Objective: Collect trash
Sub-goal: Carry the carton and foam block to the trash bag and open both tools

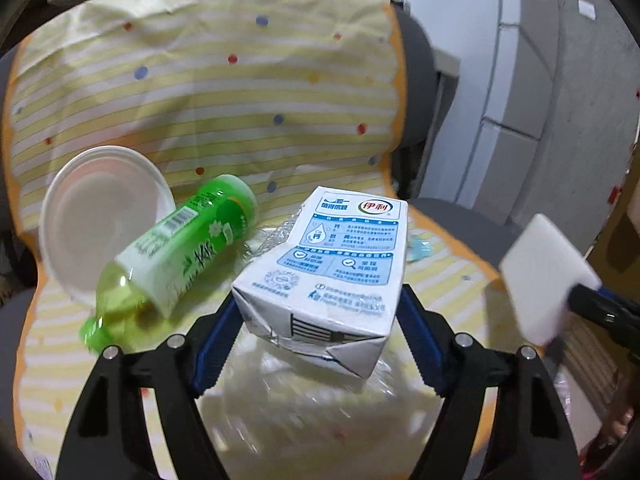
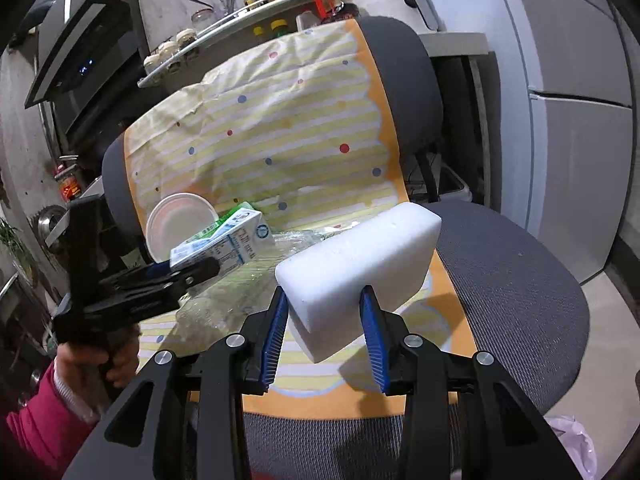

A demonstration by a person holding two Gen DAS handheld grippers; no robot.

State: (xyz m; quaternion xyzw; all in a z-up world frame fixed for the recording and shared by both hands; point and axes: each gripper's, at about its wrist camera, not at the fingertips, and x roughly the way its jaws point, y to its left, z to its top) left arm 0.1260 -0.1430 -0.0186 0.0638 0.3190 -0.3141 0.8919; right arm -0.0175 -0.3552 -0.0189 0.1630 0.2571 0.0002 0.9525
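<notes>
Trash lies scattered on the seat of a grey office chair draped with a yellow striped cloth: a white-and-blue milk carton, a green drink bottle on its side, a white disposable bowl leaning against the backrest, crumpled clear plastic wrap, and a white foam block. The left hand-held gripper has its blue pads clamped on the near end of the carton, which sits tilted over the wrap. The carton's folded corners are dented, so it looks light, probably empty, and likely to buckle under a hard squeeze; holding it across its flat side walls, as here, seems soundest. The right hand-held gripper is closed on the foam block at its lower narrow edge, held up above the seat; foam is very light, soft and crumbly, so a gentle grip suffices. The bottle still holds a little yellowish liquid and would roll; its labelled middle is the best hold. The bowl is thin and best pinched at the rim.
</notes>
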